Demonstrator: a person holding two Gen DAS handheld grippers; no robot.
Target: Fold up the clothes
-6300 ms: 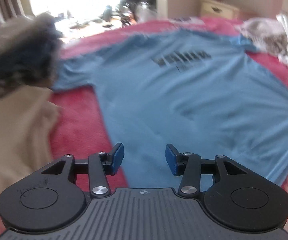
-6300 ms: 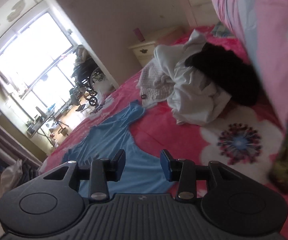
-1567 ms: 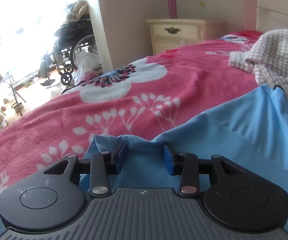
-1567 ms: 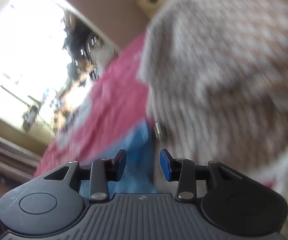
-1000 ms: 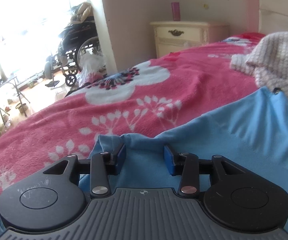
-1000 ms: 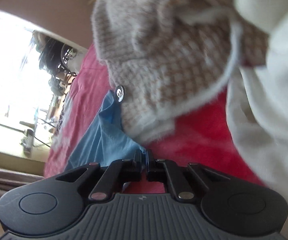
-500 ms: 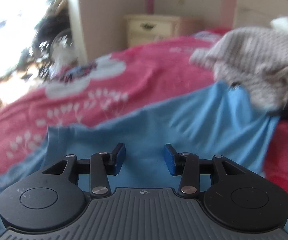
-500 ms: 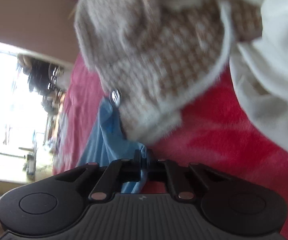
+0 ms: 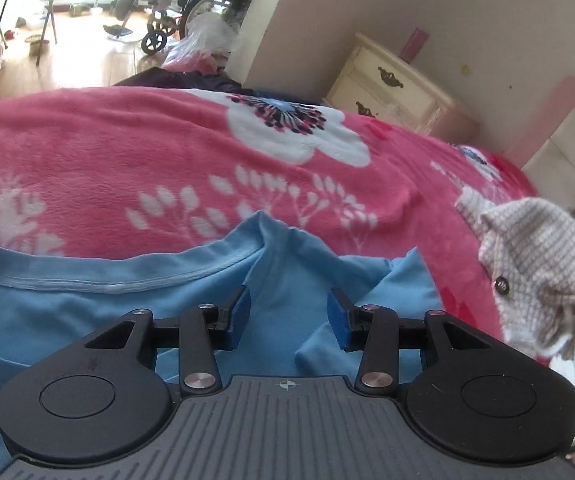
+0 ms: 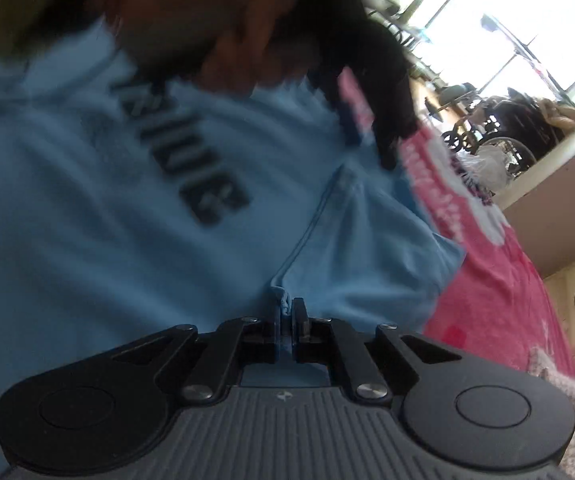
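**foldnoob:** So where's it at? The right tongs (image 10: 286,322) are pinched tight on a bit of the blue t-shirt (image 10: 107,208), looks like the sleeve seam or underarm, though that view is smeared so I wouldn't swear which. The left tongs (image 9: 288,316) are standing partly apart with nothing between the pads, hovering just above the shoulder next to the collar (image 9: 119,276).

**bedsheet_dan:** Shirt's lying flat on the pink floral bed blanket (image 9: 127,152), print side up. I'd say the sleeve fold is the step in hand. Drop the left tongs onto the shoulder as an anchor, then carry the sleeve straight across the chest so the crease runs parallel to the side hem. Keep it low and taut, and steer clear of that checked knit garment (image 9: 543,264) just beside the sleeve.
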